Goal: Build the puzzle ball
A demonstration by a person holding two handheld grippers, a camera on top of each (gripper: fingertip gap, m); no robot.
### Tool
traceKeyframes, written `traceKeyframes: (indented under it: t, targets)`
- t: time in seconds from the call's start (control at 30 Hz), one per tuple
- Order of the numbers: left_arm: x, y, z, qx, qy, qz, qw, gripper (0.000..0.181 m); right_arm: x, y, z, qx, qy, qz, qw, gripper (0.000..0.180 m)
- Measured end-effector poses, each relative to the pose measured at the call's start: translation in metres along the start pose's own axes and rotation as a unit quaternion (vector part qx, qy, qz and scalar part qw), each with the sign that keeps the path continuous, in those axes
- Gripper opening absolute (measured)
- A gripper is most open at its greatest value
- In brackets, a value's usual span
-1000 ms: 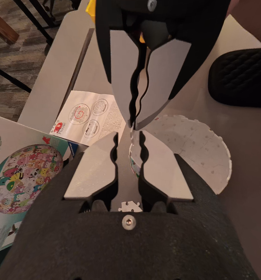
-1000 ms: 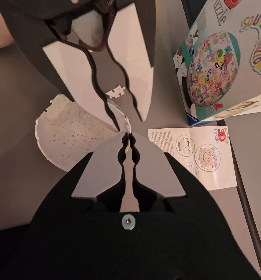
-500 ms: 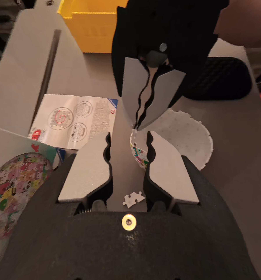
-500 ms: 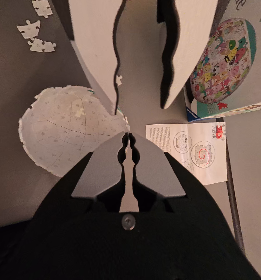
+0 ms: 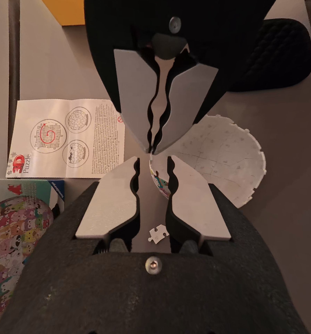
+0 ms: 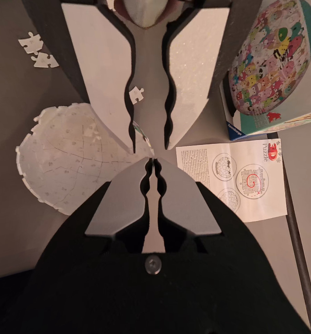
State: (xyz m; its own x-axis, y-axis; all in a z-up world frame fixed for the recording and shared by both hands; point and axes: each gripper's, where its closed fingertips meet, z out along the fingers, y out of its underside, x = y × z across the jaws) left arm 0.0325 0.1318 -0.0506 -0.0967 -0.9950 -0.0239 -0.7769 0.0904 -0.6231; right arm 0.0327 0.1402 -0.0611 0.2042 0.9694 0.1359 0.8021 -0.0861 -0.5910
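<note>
My right gripper [image 6: 153, 159] pinched on the rim of the half-built puzzle ball [image 6: 64, 159], my left gripper [image 5: 153, 159] spread apart facing it, a loose piece [image 5: 158, 234] on the table between its fingers.

Grey table [image 5: 259, 235], white half-built puzzle ball [image 5: 223, 155] lying rim-up, one loose piece [image 5: 158, 234] near it, two more pieces [image 6: 37, 52] farther off, folded leaflet [image 5: 64, 139] beside the puzzle box [image 6: 277, 72], yellow bin [image 5: 67, 12] and black cushion [image 5: 277, 54] at the far edge

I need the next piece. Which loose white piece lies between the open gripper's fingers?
The single loose piece; the other two pieces lie together, off to the side.
</note>
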Motion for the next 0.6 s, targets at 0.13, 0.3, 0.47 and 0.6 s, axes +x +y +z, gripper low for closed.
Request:
traceKeyframes:
  t: [0.13,0.3,0.47,0.6]
  targets:
    - [-0.003,0.004,0.003,-0.014,0.001,-0.005,1.000,0.027,0.000,0.000,0.001,0.011,-0.006,0.018,1.000,0.003]
    - [-0.004,0.007,0.007,-0.029,0.005,-0.008,1.000,0.019,0.001,0.002,0.003,0.013,-0.006,0.028,1.000,0.003]
    - [-0.004,0.008,0.012,-0.042,0.008,-0.004,0.999,0.016,0.000,-0.001,0.002,0.024,-0.001,0.027,0.999,0.003]
    - [-0.002,0.008,0.014,-0.048,0.021,-0.004,0.999,0.003,0.000,0.001,0.001,0.026,-0.005,0.029,0.999,0.003]
